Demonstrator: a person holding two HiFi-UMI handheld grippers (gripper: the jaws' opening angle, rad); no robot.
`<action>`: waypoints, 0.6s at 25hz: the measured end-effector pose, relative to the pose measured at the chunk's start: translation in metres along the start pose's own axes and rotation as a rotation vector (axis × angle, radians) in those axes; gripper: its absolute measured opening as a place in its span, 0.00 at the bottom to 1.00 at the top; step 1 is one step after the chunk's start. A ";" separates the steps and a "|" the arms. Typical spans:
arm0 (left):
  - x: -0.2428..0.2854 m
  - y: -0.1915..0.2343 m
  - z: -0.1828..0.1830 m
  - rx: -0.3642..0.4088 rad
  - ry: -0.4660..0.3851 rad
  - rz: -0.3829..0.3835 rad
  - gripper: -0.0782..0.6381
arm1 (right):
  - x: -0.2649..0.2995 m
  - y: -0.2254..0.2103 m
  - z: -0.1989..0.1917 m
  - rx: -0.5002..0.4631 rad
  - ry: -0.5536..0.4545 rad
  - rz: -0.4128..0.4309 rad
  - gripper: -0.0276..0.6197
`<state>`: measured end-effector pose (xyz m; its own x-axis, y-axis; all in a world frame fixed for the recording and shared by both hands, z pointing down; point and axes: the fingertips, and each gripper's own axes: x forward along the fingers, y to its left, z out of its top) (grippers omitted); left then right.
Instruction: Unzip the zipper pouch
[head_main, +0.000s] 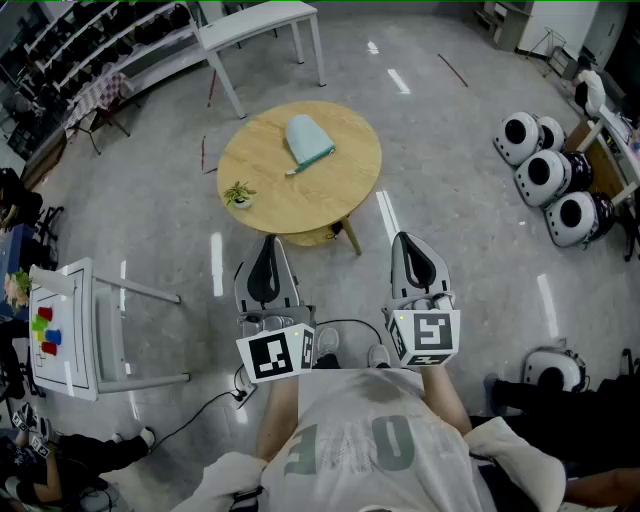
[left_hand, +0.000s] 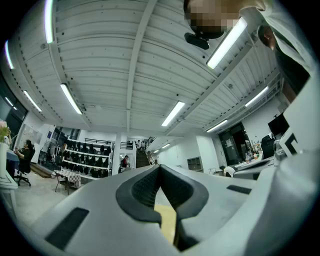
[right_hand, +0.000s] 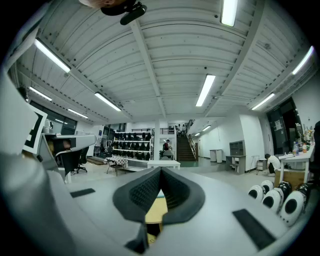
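The grey floor (head_main: 450, 150) takes up most of the head view, and on it the round bench (head_main: 300, 200), wooden-topped, stands ahead of the person (head_main: 370, 440), well short of arm's reach. Both tools are drawn in close to the person's body on the near side of the round bench, probably a resting or starting carry, since nothing on the bench is within their reach yet. The left tool (head_main: 268, 248) has its pads pressed together with nothing caught between them, and its own view shows only ceiling, a far room and a sliver of the bench's yellow top under the meeting pads (left_hand: 145, 187). The right tool (head_main: 407, 245) is likewise fully closed and empty, held about level and aimed across the room over the round bench. The zipper pouch (head_main: 308, 141), pale blue, lies flat on the far half of the round bench, with a darker teal edge along its near side that is probably the zipper line, so it looks still fully zipped. Laid flat and alone there, it should let one tool pin the fabric while the other takes the pull. A small potted plant (head_main: 239, 194) sits at the round bench's left rim, apart from the pouch and likely out of the way.
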<state>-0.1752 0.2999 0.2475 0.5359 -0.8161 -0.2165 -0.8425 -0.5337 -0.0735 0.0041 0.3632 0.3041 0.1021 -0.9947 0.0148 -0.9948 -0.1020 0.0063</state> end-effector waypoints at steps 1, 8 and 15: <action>0.001 -0.001 -0.001 -0.001 0.000 0.003 0.14 | 0.000 -0.002 -0.001 -0.001 -0.001 0.001 0.09; 0.004 -0.018 -0.005 -0.009 0.003 0.025 0.14 | -0.007 -0.025 -0.005 0.010 0.007 0.019 0.09; 0.000 -0.044 -0.005 -0.001 -0.012 0.068 0.14 | -0.017 -0.058 -0.019 0.082 0.001 0.059 0.09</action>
<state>-0.1382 0.3224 0.2561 0.4770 -0.8475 -0.2328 -0.8766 -0.4778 -0.0570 0.0598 0.3867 0.3228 0.0429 -0.9990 0.0134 -0.9961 -0.0438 -0.0768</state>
